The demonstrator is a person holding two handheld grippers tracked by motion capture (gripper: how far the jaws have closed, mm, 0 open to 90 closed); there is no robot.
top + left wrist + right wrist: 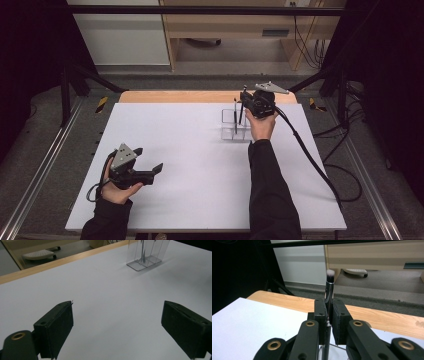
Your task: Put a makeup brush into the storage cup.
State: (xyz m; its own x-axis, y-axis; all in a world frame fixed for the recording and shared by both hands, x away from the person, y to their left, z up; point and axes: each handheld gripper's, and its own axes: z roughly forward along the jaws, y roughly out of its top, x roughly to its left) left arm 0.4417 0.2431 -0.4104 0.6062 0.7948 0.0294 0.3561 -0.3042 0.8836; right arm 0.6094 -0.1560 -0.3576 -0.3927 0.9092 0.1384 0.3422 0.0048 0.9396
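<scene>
A clear plastic organiser [233,125] with several compartments stands on the white table at the back right; it also appears far off in the left gripper view as a clear box [146,253] with a dark stick inside. Over it, my right gripper [244,102] is shut on a slim makeup brush [329,287], held upright with its white-tipped bristles on top. The brush's handle [241,111] reaches down into the organiser. Another dark stick [235,116] stands in the compartment beside it. My left gripper [148,163] rests low at the front left, jaws wide open with nothing between them.
The white table top [190,165] ends in a wooden edge [175,96] at the back. Beyond it are a grey floor and light wooden furniture [230,25]. A black cable [310,155] trails from the right gripper off the table's right side.
</scene>
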